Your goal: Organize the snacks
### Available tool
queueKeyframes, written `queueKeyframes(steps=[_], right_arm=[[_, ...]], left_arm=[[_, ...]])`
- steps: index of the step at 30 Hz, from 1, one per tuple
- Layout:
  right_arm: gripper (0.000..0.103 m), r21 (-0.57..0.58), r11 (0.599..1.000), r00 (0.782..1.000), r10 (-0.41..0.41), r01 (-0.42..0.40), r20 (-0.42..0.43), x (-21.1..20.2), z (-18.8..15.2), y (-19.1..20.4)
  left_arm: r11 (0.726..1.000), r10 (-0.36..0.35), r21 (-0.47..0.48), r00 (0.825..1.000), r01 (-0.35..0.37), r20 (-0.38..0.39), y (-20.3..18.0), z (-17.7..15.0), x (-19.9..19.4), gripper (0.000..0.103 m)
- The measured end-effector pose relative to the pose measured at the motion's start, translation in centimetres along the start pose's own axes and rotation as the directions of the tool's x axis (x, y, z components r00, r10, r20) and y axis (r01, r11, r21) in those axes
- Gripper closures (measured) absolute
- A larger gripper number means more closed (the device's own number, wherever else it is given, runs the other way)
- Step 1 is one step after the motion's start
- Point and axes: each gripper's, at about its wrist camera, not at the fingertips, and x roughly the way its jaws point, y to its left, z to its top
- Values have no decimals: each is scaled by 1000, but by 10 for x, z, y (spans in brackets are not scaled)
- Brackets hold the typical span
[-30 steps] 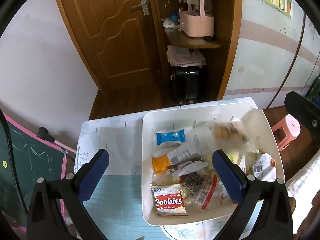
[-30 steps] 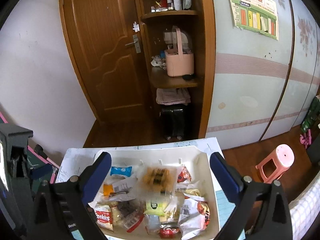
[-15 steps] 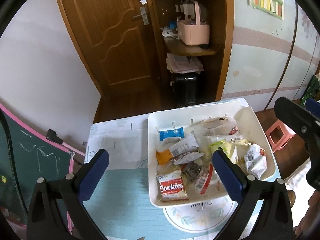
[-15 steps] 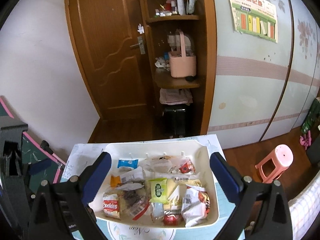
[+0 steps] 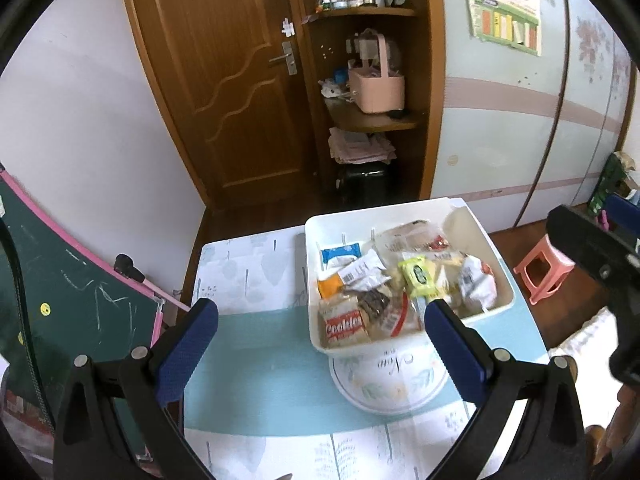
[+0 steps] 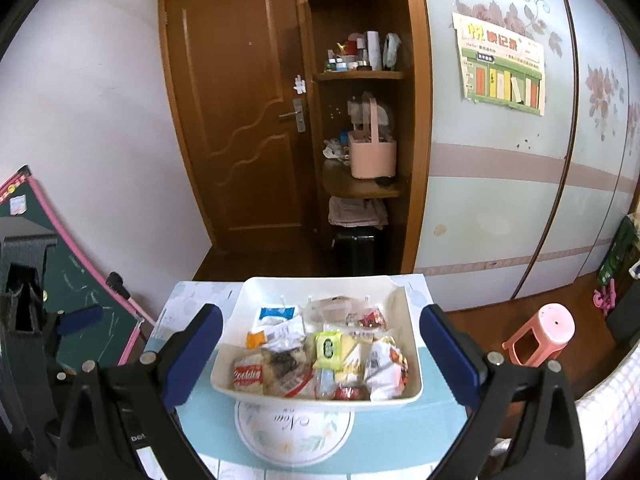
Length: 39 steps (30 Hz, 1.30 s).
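White snack bin (image 6: 414, 364) sits on the table (image 5: 256, 384), partly over a round floral mat (image 6: 294, 434). It's packed w/ packets: Cookies pack (image 5: 346, 323) at the near left corner, blue packet (image 5: 340, 252) further back, green-yellow one (image 5: 418, 278) mid. Left gripper (image 5: 320, 344) is spread wide, nothing in it, hanging above the table on the bin's near side. Right gripper (image 6: 318, 354) is also wide, nothing in it. Pink stool (image 6: 540, 334) is off to the right on the floor.

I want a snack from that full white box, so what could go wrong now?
The white box sits at the table's far right side, so a bump might push it off. The snacks lie heaped together, so pulling out the cookies pack could drag its neighbours over the low front wall. Both hand-held grippers are open and empty.
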Motion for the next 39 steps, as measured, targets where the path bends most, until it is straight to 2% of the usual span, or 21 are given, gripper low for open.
queueKeyframes(steps=[6, 15, 20, 27, 33, 39], right_arm=[[3, -10, 999, 999, 34, -34, 6, -38, -27, 10], [3, 2, 997, 996, 83, -83, -9, -81, -86, 21], [3, 12, 997, 996, 81, -81, -38, -91, -123, 25], [3, 26, 998, 995, 61, -59, -80, -93, -163, 27], [3, 70, 995, 987, 85, -75, -140, -84, -185, 26], [3, 65, 995, 983, 86, -76, -162, -77, -192, 29]], left_arm=[[1000, -11, 4, 999, 11, 44, 3, -34, -46, 0], [1000, -15, 14, 999, 14, 36, 6, -104, -85, 0], [1000, 0, -29, 1000, 1, 20, 13, -141, -88, 0], [994, -26, -110, 999, 24, -23, 24, -177, -85, 0], [994, -37, -101, 997, 30, -64, 19, -192, -76, 0], [995, -36, -100, 997, 29, -75, 19, -195, -72, 1]])
